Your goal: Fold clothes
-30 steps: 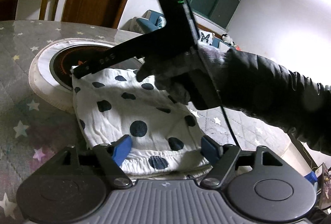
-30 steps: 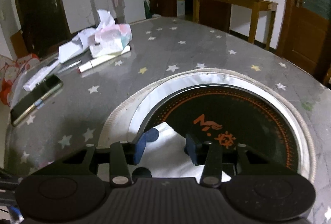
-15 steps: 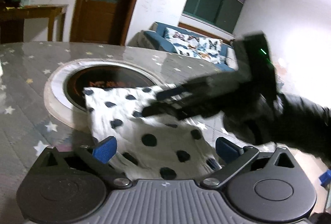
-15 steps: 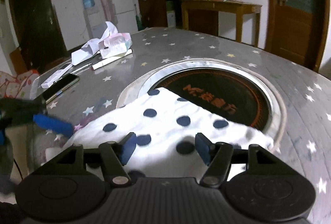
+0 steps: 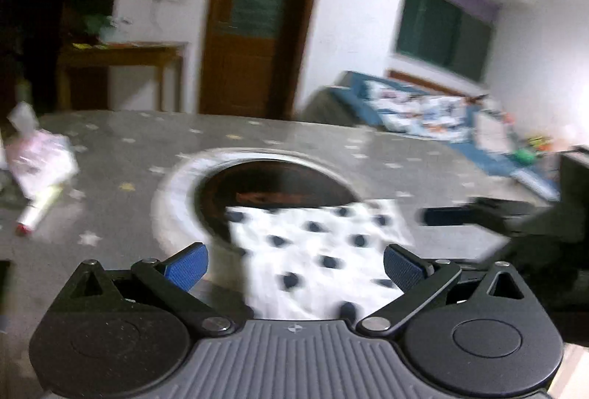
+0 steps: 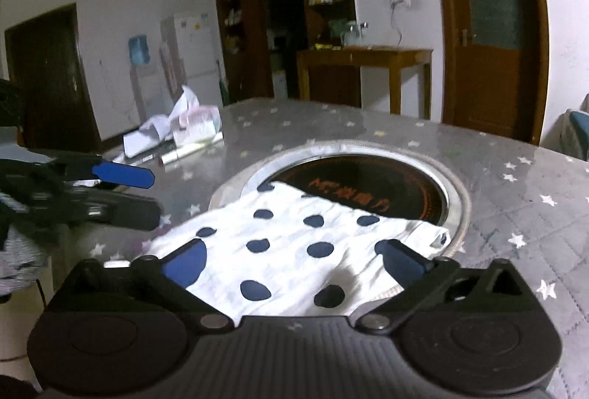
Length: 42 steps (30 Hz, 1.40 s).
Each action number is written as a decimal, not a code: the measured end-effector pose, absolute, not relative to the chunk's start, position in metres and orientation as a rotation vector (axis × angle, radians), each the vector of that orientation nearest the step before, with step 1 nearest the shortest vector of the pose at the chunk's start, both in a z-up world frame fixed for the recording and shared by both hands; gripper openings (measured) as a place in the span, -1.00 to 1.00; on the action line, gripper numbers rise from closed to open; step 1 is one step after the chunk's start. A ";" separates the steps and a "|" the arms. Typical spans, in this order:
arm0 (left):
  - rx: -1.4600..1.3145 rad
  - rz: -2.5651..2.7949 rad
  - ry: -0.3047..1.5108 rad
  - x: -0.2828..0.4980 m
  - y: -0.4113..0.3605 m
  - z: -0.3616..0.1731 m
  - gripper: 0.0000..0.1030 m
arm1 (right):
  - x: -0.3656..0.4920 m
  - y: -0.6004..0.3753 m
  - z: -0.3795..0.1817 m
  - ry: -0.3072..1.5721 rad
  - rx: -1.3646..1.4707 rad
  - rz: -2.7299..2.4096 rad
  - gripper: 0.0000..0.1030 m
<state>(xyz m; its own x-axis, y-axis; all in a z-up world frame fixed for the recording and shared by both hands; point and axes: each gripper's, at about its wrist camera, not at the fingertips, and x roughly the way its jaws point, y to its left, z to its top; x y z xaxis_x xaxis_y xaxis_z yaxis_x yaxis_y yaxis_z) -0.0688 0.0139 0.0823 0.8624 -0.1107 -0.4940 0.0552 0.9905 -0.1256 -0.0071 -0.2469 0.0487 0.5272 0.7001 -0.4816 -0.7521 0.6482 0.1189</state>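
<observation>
White polka-dot garment (image 6: 294, 251) lies folded; I hold left gripper (image 5: 294, 261) and right gripper (image 6: 291, 257) spread wide, empty. Next: regrasp an edge.

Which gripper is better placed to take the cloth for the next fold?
Probably the right gripper: open, its fingers straddle the near edge of the cloth, and its view is sharp. The left gripper is also open over it, but its view is blurred.
</observation>
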 end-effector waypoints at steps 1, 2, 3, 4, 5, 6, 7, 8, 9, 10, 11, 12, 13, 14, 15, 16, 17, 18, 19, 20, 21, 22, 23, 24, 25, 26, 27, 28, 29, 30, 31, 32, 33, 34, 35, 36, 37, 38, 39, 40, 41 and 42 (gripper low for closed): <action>-0.106 -0.057 0.530 -0.066 0.015 0.081 1.00 | -0.008 -0.246 0.048 0.526 -0.109 0.860 1.00; -0.113 -0.034 0.544 -0.061 0.017 0.079 1.00 | -0.009 -0.245 0.047 0.527 -0.110 0.850 1.00; -0.118 -0.016 0.559 -0.058 0.018 0.076 1.00 | -0.010 -0.244 0.046 0.528 -0.110 0.840 1.00; -0.121 -0.001 0.572 -0.056 0.018 0.074 1.00 | -0.012 -0.243 0.046 0.527 -0.109 0.837 1.00; -0.119 0.015 0.583 -0.053 0.019 0.071 1.00 | -0.013 -0.242 0.045 0.530 -0.107 0.842 1.00; -0.111 0.031 0.593 -0.052 0.019 0.068 1.00 | -0.014 -0.241 0.044 0.533 -0.105 0.847 1.00; -0.101 0.045 0.604 -0.051 0.018 0.065 1.00 | -0.016 -0.241 0.043 0.536 -0.103 0.852 1.00; -0.092 0.053 0.615 -0.050 0.018 0.062 1.00 | -0.017 -0.240 0.041 0.543 -0.110 0.855 1.00; -0.088 0.055 0.627 -0.050 0.018 0.059 1.00 | -0.019 -0.239 0.040 0.550 -0.117 0.858 1.00; -0.085 0.056 0.640 -0.050 0.018 0.056 1.00 | -0.021 -0.239 0.038 0.553 -0.127 0.853 1.00; -0.083 0.058 0.650 -0.050 0.019 0.053 1.00 | -0.022 -0.239 0.037 0.557 -0.139 0.848 1.00; -0.082 0.061 0.659 -0.050 0.019 0.051 1.00 | -0.024 -0.240 0.035 0.564 -0.148 0.843 1.00; -0.081 0.065 0.667 -0.050 0.019 0.048 1.00 | -0.025 -0.242 0.033 0.573 -0.152 0.837 1.00; -0.080 0.069 0.672 -0.050 0.019 0.045 1.00 | -0.025 -0.243 0.031 0.584 -0.156 0.832 1.00; -0.077 0.071 0.676 -0.050 0.019 0.043 1.00 | -0.026 -0.246 0.029 0.593 -0.161 0.824 1.00; -0.073 0.073 0.680 -0.049 0.018 0.041 1.00 | -0.026 -0.248 0.026 0.604 -0.168 0.815 1.00; -0.070 0.075 0.683 -0.049 0.018 0.039 1.00 | -0.026 -0.248 0.024 0.613 -0.175 0.808 1.00; -0.068 0.075 0.686 -0.049 0.018 0.038 1.00 | -0.027 -0.250 0.021 0.624 -0.182 0.797 1.00; -0.067 0.074 0.690 -0.049 0.018 0.036 1.00 | -0.027 -0.251 0.018 0.636 -0.189 0.786 1.00; -0.068 0.073 0.693 -0.049 0.019 0.035 1.00 | -0.028 -0.254 0.016 0.643 -0.188 0.779 1.00; -0.071 0.071 0.696 -0.049 0.019 0.033 1.00 | -0.029 -0.257 0.014 0.654 -0.184 0.772 1.00; -0.076 0.068 0.698 -0.049 0.020 0.033 1.00 | -0.029 -0.260 0.012 0.662 -0.174 0.769 1.00; -0.083 0.066 0.699 -0.049 0.021 0.033 1.00 | -0.029 -0.263 0.012 0.668 -0.163 0.766 1.00; -0.089 0.065 0.700 -0.049 0.022 0.034 1.00 | -0.029 -0.266 0.012 0.673 -0.151 0.764 1.00; -0.092 0.064 0.697 -0.049 0.023 0.036 1.00 | -0.028 -0.268 0.013 0.671 -0.147 0.762 1.00; -0.095 0.064 0.692 -0.050 0.023 0.039 1.00 | -0.028 -0.269 0.015 0.668 -0.144 0.761 1.00; -0.096 0.065 0.685 -0.051 0.023 0.041 1.00 | -0.028 -0.271 0.017 0.665 -0.141 0.759 1.00; -0.096 0.066 0.676 -0.051 0.023 0.044 1.00 | -0.028 -0.271 0.019 0.658 -0.137 0.759 1.00; -0.097 0.067 0.668 -0.052 0.024 0.046 1.00 | -0.026 -0.270 0.022 0.647 -0.134 0.757 1.00; -0.097 0.069 0.663 -0.052 0.024 0.047 1.00 | -0.025 -0.269 0.025 0.634 -0.132 0.755 1.00; -0.097 0.073 0.660 -0.052 0.025 0.047 1.00 | -0.023 -0.268 0.028 0.622 -0.129 0.753 1.00; -0.097 0.076 0.659 -0.052 0.026 0.047 1.00 | -0.020 -0.265 0.030 0.608 -0.126 0.748 1.00; -0.097 0.078 0.662 -0.051 0.026 0.046 1.00 | -0.017 -0.263 0.032 0.596 -0.121 0.743 1.00; -0.097 0.080 0.667 -0.050 0.026 0.045 1.00 | -0.013 -0.259 0.033 0.588 -0.113 0.738 1.00; -0.097 0.081 0.673 -0.049 0.026 0.043 1.00 | -0.009 -0.256 0.033 0.585 -0.104 0.735 1.00; -0.097 0.081 0.679 -0.048 0.026 0.041 1.00 | -0.005 -0.254 0.032 0.584 -0.100 0.731 1.00; -0.097 0.081 0.683 -0.048 0.026 0.039 1.00 | -0.001 -0.251 0.031 0.582 -0.096 0.728 1.00; -0.097 0.082 0.687 -0.048 0.026 0.039 1.00 | 0.002 -0.248 0.030 0.580 -0.094 0.723 1.00; -0.099 0.081 0.689 -0.048 0.026 0.038 1.00 | 0.005 -0.244 0.029 0.573 -0.093 0.717 1.00; -0.099 0.080 0.690 -0.048 0.027 0.038 1.00 | 0.005 -0.241 0.030 0.557 -0.089 0.726 1.00; -0.099 0.080 0.690 -0.048 0.027 0.038 1.00 | 0.005 -0.239 0.030 0.540 -0.083 0.736 1.00; -0.099 0.080 0.691 -0.048 0.028 0.038 1.00 | 0.005 -0.237 0.032 0.528 -0.084 0.762 1.00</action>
<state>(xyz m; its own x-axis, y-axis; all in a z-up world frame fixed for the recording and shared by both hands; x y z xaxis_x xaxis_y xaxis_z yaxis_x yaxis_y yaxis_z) -0.0479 0.0275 0.0376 0.7679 0.0410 -0.6393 -0.1068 0.9922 -0.0646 0.0053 -0.2368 0.0322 0.6005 0.6357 -0.4851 -0.6769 0.7270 0.1149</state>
